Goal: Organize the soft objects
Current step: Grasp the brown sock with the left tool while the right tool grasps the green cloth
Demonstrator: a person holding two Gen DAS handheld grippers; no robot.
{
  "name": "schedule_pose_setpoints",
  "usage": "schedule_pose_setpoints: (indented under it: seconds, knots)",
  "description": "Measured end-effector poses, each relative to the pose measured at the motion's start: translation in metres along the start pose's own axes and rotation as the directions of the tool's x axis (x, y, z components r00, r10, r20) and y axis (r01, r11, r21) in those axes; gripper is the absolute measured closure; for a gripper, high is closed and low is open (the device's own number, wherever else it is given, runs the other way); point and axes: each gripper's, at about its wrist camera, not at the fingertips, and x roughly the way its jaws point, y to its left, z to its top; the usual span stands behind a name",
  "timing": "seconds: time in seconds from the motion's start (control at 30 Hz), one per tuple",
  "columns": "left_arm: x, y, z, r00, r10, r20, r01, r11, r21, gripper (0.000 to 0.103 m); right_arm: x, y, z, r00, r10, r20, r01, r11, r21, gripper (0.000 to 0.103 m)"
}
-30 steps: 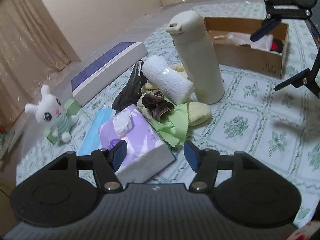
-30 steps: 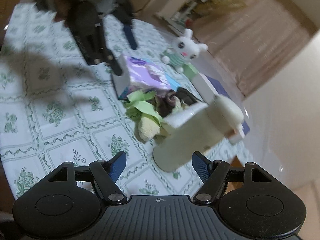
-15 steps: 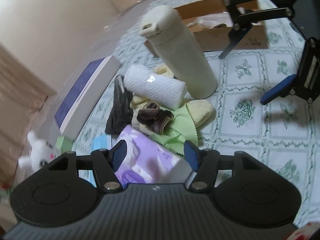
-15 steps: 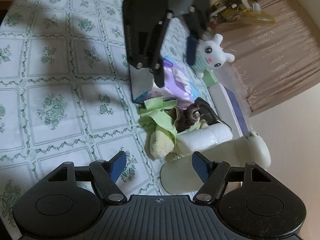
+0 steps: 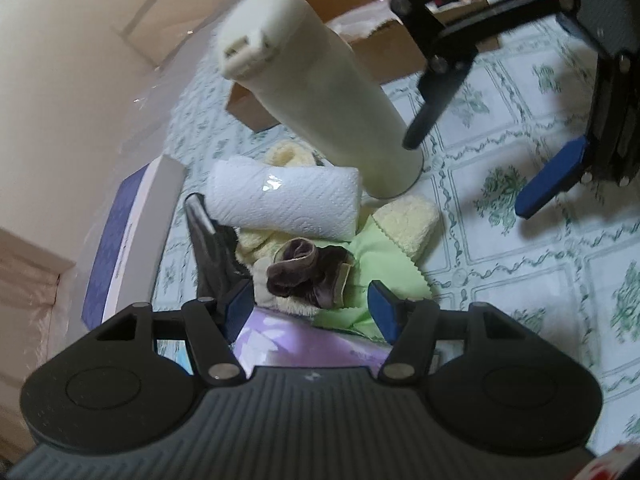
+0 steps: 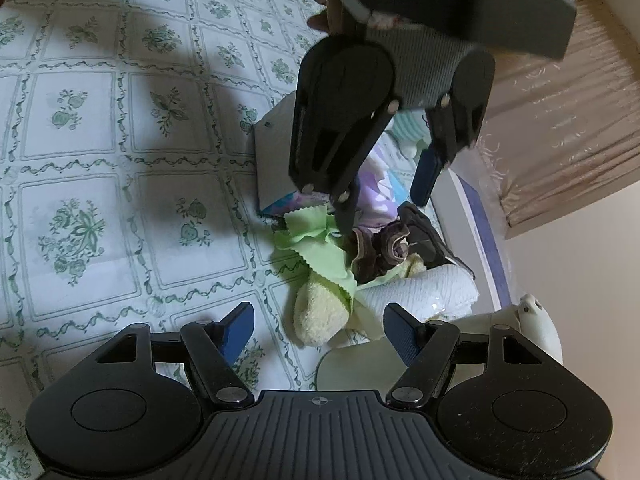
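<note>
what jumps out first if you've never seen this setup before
The tall cream bottle standing on the floral tablecloth, right behind a heap of soft things: a white paper towel roll, brown cloth and green cloth. The open left gripper and right gripper hover over the heap from opposite sides.

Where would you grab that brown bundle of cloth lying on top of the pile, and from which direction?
Probably the raised rolled fold at the top of the brown cloth, from straight above. It sits highest in the heap, on the green cloth and yellow towel, so fingers could straddle that hump without catching the others. The open left gripper is already above it.
</note>
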Motion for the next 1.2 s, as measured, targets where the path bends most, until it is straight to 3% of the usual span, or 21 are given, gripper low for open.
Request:
schedule_pose_setpoints:
  seconds: [0.27,0.43,0.5,0.73,0.93,1.2]
  knots:
    - [0.025,0.004,-0.002,1.000,-0.017,0.002,0.017,0.999,0.050,0.054,0.009,-0.001,0.000,1.000,0.014,-0.007,-0.014,1.000,0.011,0.032]
    - [0.031,0.007,-0.001,1.000,-0.023,0.011,0.023,0.998,0.051,0.073,0.014,-0.004,0.002,1.000,0.016,-0.007,-0.016,0.999,0.028,0.032]
    - [0.032,0.008,-0.002,1.000,-0.026,0.011,0.025,0.999,0.035,0.083,0.015,-0.006,0.004,1.000,0.018,-0.004,-0.018,0.999,0.035,0.032]
    - [0.013,0.023,-0.012,0.999,-0.002,0.035,0.005,0.994,-0.106,0.087,0.021,-0.007,0.016,1.000,0.017,0.012,-0.017,0.999,0.032,0.032]
    - [-0.023,0.043,-0.028,0.997,0.068,0.047,-0.050,0.950,-0.307,0.087,0.038,-0.007,0.030,1.000,0.011,0.010,-0.011,1.000,0.010,0.033]
    - [-0.058,0.042,-0.051,0.989,0.150,0.015,-0.124,0.864,-0.488,0.088,0.070,-0.012,0.040,1.000,0.011,-0.024,-0.011,1.000,0.001,0.046]
